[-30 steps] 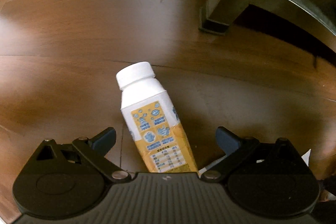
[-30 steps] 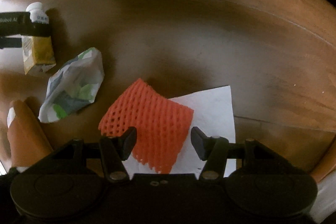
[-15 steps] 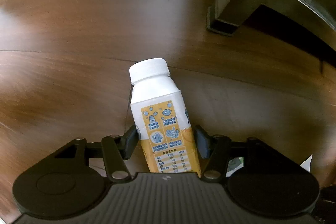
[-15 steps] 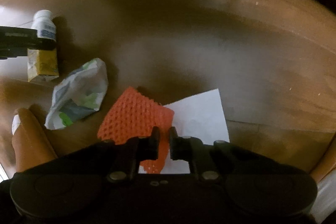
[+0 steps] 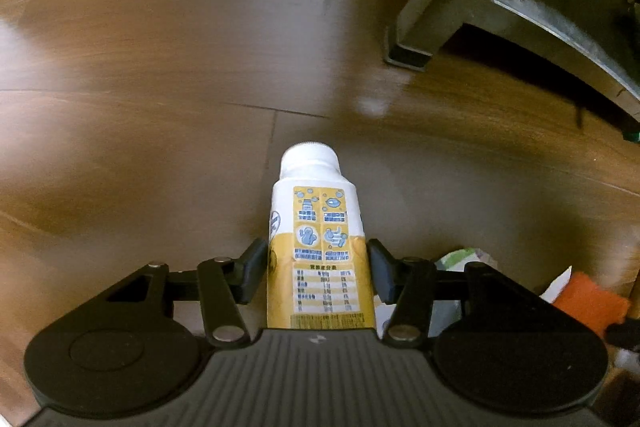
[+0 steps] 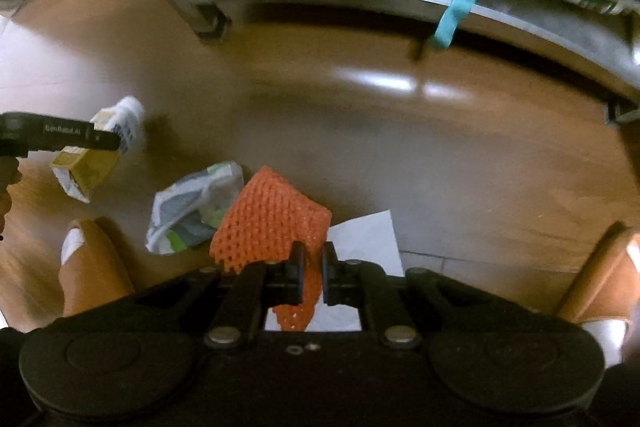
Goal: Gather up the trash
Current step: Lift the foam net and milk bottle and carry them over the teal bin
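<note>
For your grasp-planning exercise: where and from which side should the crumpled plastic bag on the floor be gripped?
Grip the crumpled plastic bag at its raised, bunched upper folds, coming from above. It lies slack on the floor, so only those ridges likely fit between jaws.

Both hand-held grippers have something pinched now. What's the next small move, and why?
Probably carry both pieces off toward wherever the trash is being collected; no bin shows here. The left hand-held gripper is clamped on the drink carton, the right hand-held gripper on the orange foam net, leaving the crumpled wrapper and paper sheet.
</note>
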A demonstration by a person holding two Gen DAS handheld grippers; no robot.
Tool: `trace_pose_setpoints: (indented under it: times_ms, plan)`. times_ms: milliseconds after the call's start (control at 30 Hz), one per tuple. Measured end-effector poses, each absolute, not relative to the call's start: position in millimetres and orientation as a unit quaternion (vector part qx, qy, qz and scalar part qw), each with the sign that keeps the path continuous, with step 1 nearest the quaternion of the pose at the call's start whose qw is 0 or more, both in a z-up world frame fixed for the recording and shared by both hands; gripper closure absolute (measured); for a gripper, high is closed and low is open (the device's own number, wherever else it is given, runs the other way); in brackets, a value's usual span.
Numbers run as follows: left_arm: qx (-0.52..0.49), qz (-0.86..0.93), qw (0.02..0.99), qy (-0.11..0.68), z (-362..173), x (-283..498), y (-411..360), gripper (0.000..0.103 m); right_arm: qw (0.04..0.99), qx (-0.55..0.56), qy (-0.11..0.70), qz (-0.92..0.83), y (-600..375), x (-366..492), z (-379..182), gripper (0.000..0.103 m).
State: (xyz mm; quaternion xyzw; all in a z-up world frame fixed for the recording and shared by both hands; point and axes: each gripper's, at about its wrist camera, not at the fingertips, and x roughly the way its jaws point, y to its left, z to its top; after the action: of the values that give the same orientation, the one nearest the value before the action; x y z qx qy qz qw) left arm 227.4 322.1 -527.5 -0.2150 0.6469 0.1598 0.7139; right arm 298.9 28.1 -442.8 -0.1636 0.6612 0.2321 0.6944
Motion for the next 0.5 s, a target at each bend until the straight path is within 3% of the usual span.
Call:
trace_pose_setpoints:
  times_ms: [500]
  plan:
    - [-0.217, 0.167, 0.773, 0.573, -385, 197, 336, 0.051, 0.771, -0.183, 0.559, 0.242, -1, 279, -255, 0.097]
